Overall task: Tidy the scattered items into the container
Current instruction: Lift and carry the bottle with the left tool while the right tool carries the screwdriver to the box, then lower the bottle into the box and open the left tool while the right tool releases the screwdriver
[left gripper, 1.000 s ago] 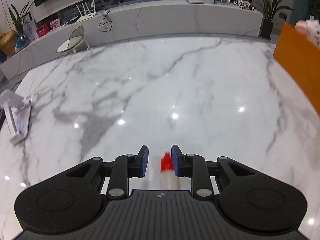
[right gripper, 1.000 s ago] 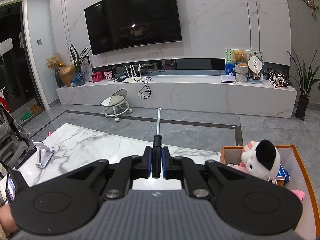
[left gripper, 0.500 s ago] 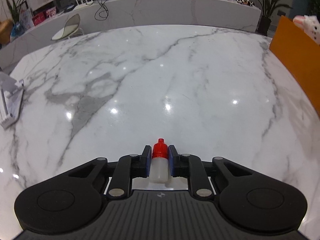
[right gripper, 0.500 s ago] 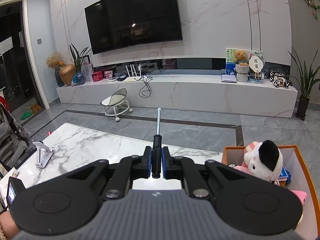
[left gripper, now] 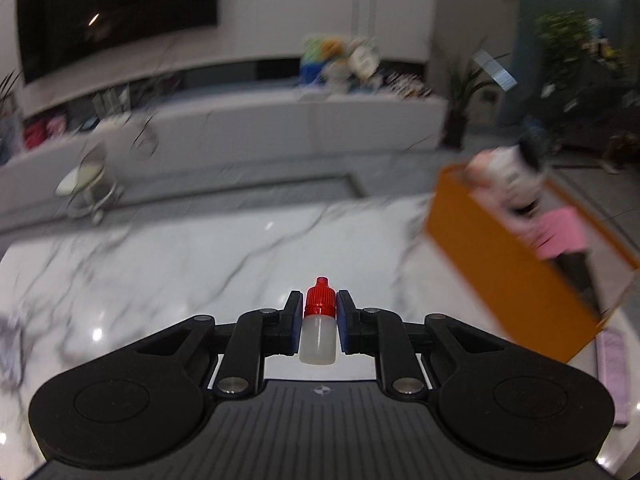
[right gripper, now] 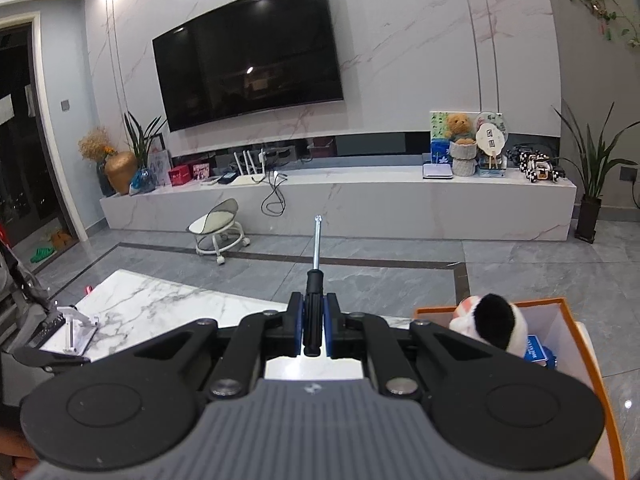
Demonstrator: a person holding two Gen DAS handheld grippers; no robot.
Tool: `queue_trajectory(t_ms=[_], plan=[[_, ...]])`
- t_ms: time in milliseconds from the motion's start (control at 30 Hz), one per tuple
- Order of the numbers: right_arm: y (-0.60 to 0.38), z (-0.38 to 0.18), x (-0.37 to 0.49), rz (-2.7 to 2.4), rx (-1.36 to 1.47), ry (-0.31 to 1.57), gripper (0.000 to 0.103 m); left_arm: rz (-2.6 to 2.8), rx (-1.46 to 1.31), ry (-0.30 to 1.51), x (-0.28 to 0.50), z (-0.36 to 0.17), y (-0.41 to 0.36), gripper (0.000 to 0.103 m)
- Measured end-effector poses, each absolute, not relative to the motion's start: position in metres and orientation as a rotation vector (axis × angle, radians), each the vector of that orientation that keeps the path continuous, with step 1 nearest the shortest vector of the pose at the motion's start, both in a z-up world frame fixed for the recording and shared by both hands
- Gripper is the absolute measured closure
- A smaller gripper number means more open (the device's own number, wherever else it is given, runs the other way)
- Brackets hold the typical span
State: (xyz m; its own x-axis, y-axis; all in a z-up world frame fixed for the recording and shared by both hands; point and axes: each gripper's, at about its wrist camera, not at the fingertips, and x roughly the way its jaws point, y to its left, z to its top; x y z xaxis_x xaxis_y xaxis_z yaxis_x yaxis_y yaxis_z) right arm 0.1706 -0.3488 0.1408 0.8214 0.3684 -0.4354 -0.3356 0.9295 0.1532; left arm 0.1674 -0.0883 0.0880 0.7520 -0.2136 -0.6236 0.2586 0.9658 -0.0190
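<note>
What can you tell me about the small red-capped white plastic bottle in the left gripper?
The small red-capped white plastic bottle is a squat dropper type with a translucent white body and a ribbed red cap ending in a narrow nozzle tip. It stands upright, pinched at cap and shoulder between the left gripper's blue pads, its base hanging free above the white marble tabletop. Nothing else touches it.

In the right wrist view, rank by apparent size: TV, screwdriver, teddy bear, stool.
1. TV, largest by far.
2. Screwdriver and stool: similar extent; the screwdriver is much nearer the camera, so unranked.
3. Teddy bear, smallest.
</note>
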Motion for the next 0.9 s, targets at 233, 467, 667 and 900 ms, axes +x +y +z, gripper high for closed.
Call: queue_trajectory(t_ms=[233, 467, 667, 900], plan=[[-0.376, 0.144, 0.166, 0.323, 0.079, 0.457, 0.092, -0.340, 0.062, 0.572, 0.176, 0.121, -0.143, 0.083], [-0.414, 0.137, 0.166, 0.246, 0.105, 0.474, 0.092, -0.428, 0.080, 0.560, 0.188, 0.119, -0.199, 0.083], [-0.444, 0.124, 0.167, 0.186, 0.112, 0.516, 0.092, -0.484, 0.091, 0.581, 0.200, 0.104, -0.240, 0.083], [-0.483, 0.102, 0.179, 0.067, 0.131, 0.605, 0.092, -0.530, 0.110, 0.621, 0.211, 0.083, -0.283, 0.083]])
